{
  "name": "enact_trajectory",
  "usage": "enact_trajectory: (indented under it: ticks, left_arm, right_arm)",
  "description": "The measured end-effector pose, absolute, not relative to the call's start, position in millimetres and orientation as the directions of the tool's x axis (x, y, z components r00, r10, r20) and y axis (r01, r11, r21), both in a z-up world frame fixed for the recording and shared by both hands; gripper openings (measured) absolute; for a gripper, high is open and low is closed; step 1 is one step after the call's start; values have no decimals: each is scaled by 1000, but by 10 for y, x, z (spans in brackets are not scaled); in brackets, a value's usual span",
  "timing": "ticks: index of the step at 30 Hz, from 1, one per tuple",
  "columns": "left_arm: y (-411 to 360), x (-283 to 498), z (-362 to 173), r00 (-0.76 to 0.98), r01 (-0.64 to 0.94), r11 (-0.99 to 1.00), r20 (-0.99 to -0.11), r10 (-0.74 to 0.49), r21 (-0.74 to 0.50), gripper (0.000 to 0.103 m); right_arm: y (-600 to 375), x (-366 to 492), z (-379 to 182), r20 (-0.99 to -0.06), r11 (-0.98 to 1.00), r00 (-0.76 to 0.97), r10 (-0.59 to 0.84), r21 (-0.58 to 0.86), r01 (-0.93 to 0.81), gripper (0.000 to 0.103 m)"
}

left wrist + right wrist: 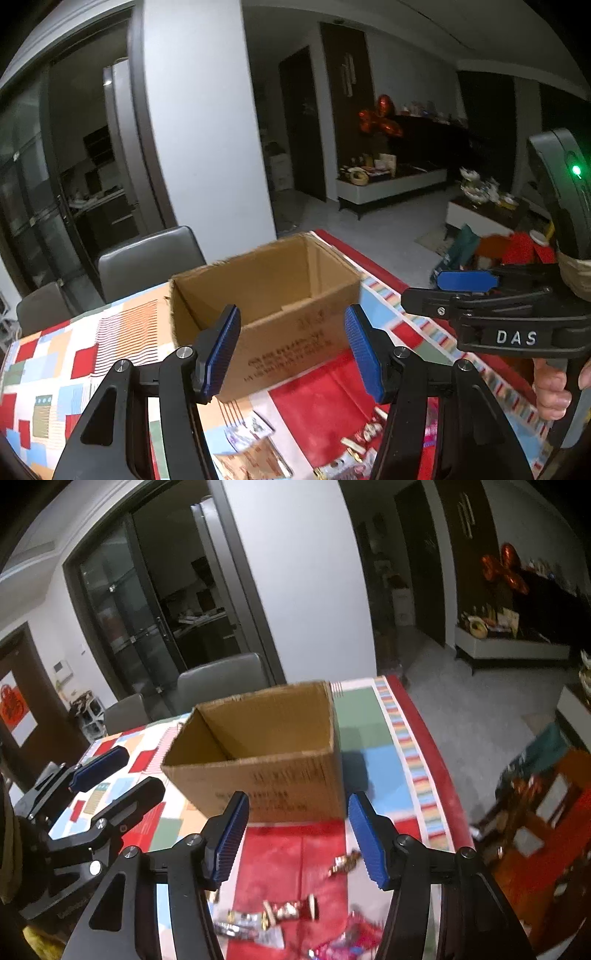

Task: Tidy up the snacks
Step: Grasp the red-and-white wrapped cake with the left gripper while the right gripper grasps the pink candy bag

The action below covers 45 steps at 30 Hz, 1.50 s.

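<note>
An open brown cardboard box (280,325) (258,760) stands on the patchwork tablecloth; its inside looks empty where I can see it. Several wrapped snacks (354,446) (284,912) and flat packets (255,458) lie on the red cloth in front of it. My left gripper (291,350) is open and empty, held above the snacks just short of the box. My right gripper (299,834) is open and empty, also facing the box. Each gripper shows in the other's view: the right one (469,291), the left one (110,771).
The table edge (439,760) with a red border runs along the right, with floor beyond. Grey chairs (147,258) (221,686) stand behind the table. Red and teal bags (491,247) sit on the floor to the right.
</note>
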<state>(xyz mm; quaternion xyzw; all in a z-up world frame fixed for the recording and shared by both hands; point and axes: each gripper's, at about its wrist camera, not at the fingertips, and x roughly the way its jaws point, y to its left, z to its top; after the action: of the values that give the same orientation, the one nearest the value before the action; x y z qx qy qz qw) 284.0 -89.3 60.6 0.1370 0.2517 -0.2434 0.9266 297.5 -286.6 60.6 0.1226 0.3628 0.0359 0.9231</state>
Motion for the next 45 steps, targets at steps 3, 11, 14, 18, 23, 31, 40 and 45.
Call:
enact_trajectory:
  ticks: [3, 11, 14, 18, 23, 31, 40, 45]
  left_arm:
    - [-940, 2716, 524, 738, 550, 822, -547, -396, 147, 58]
    - [-1060, 2540, 213, 662, 627, 765, -618, -424, 147, 58]
    - [-1108, 2493, 91, 634, 646, 750, -646, -424, 142, 58]
    - [-1162, 2461, -99, 587, 671, 731, -690, -423, 122, 58]
    - [-1215, 2480, -369, 525, 696, 710, -746, -409, 101, 58]
    - [-1337, 2517, -768, 444, 746, 656, -819, -363, 114, 58]
    - [-1471, 2677, -1128, 378, 774, 621, -875, -302, 120, 58]
    - [-1518, 2805, -1255, 365, 760, 641, -886, -286, 106, 58]
  right_arm:
    - [-2900, 2856, 519, -680, 961, 718, 151, 271, 55, 57]
    - [-2974, 2617, 179, -738, 936, 655, 164, 326, 133, 57]
    - [-2977, 2563, 38, -761, 930, 627, 163, 331, 159, 57]
    - [-3004, 2519, -183, -798, 917, 579, 168, 341, 205, 57]
    - [-3055, 2464, -469, -840, 903, 516, 167, 341, 262, 57]
    - [-3107, 2409, -842, -886, 888, 434, 163, 323, 327, 57]
    - [-3084, 2470, -1016, -902, 888, 401, 161, 310, 340, 57]
    - [-3050, 2544, -1073, -906, 898, 393, 158, 298, 325, 58]
